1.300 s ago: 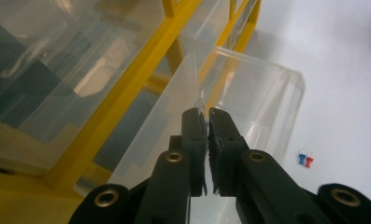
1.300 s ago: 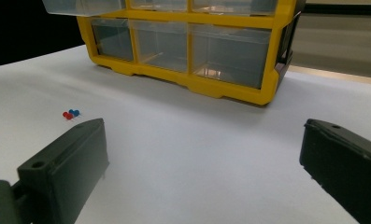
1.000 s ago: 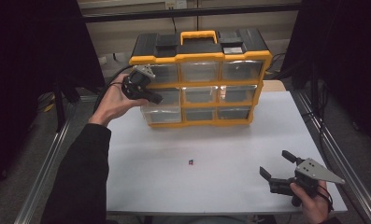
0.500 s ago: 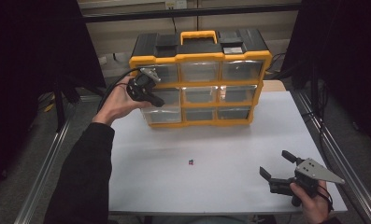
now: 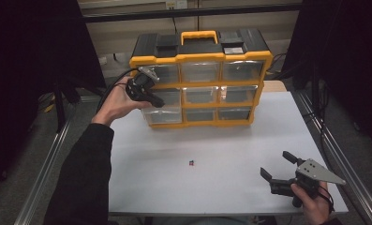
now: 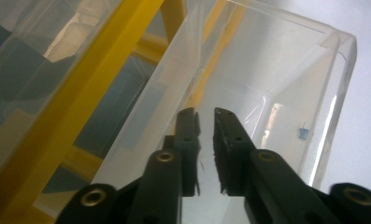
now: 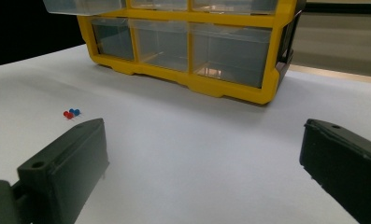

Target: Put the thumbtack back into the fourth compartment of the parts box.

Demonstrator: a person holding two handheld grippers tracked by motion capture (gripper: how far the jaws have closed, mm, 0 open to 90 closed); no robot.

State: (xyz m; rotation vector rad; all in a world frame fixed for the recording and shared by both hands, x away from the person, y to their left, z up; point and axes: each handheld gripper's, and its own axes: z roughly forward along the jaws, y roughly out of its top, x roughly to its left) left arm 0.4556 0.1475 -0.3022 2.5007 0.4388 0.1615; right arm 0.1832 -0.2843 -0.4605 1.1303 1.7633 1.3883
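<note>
A yellow and black drawer organizer (image 5: 200, 61) stands at the back of the white table (image 5: 230, 140). My left gripper (image 5: 158, 101) is at its middle-left clear drawer (image 5: 167, 115), which sticks out a little. In the left gripper view the jaws (image 6: 205, 112) stand almost together over the clear drawer (image 6: 276, 60), whose wall edge runs in between their tips. A small blue item (image 6: 303, 133) shows through the clear plastic. A red and a blue push pin (image 5: 192, 162) (image 7: 71, 113) lie mid-table. My right gripper (image 5: 275, 164) (image 7: 204, 130) rests open near the front right.
The organizer (image 7: 230, 88) has three rows of clear drawers and a yellow handle (image 5: 200, 36) on top. Metal rails (image 5: 43, 187) run along both sides of the table. A black cable (image 5: 111, 86) trails from the left gripper.
The left hand and its gripper have shifted slightly right and down along the organizer's left column. The right gripper has stayed still.
</note>
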